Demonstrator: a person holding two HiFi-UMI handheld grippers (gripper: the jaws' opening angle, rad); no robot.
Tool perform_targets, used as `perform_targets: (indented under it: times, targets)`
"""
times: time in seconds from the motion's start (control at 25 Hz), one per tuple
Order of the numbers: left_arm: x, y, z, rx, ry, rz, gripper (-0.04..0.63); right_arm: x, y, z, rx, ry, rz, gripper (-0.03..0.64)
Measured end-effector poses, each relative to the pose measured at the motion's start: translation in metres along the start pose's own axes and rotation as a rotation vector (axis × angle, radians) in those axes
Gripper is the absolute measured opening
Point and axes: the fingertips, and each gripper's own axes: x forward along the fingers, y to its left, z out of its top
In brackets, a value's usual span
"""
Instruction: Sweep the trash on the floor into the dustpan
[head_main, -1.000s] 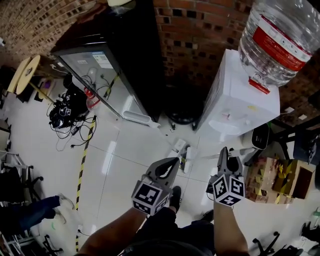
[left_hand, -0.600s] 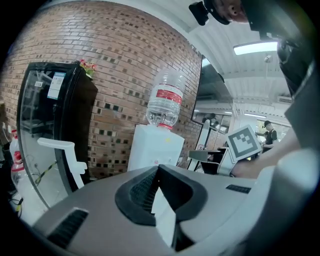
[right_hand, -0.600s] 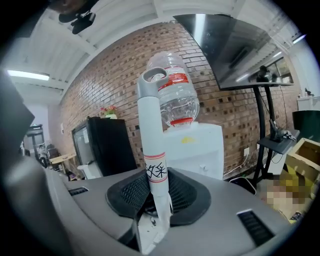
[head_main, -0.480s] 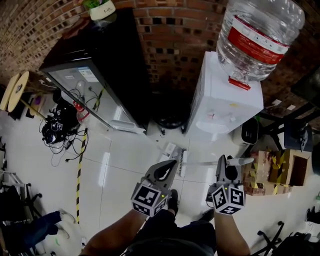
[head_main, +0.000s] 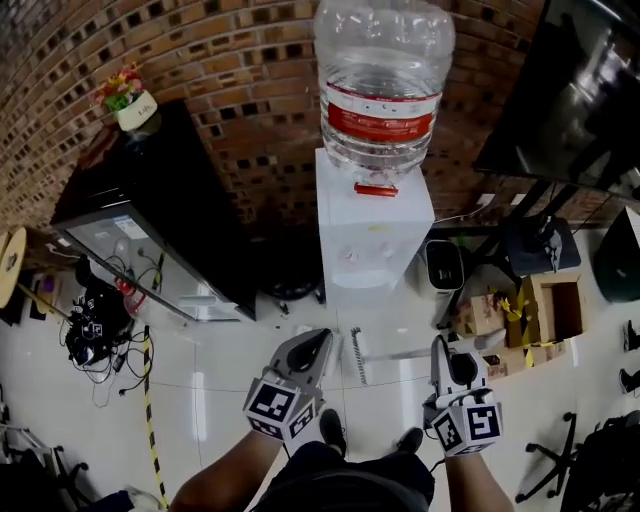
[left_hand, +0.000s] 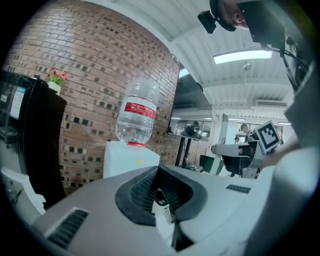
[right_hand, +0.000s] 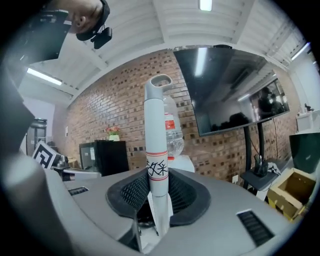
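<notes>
I judge the sweeping hasn't begun: I see no trash on the floor (head_main: 205, 385), and no dustpan I can name for sure. My right claw (right_hand: 157, 200) is clamped on a white handle (right_hand: 155, 145), which runs left to a toothed head (head_main: 356, 357) just beside the left claw (head_main: 318, 345). That claw is closed on a small white piece (left_hand: 161, 212).

Grey left gripper (head_main: 320, 340), grey right gripper (head_main: 440, 348), black-and-white marker cubes (head_main: 274, 408)
</notes>
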Motion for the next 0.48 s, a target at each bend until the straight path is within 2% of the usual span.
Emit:
perform_targets:
  times: [0.16,0.32,0.48]
  targets:
    - [0.009,-0.037,0.035,0.055,-0.025,-0.006,0.008,-0.039,-0.022,0.032,-0.067,0.011,0.044,0.101]
    - [0.024,-0.083,0.065,0.085,-0.038,-0.006,0.008,-0.077,-0.062,0.066,-0.084,-0.011,0.034,0.101]
    - [0.030,-0.141,0.095,0.153,-0.076,-0.047,0.008,-0.116,-0.100,0.112,-0.103,-0.057,0.038,0.101]
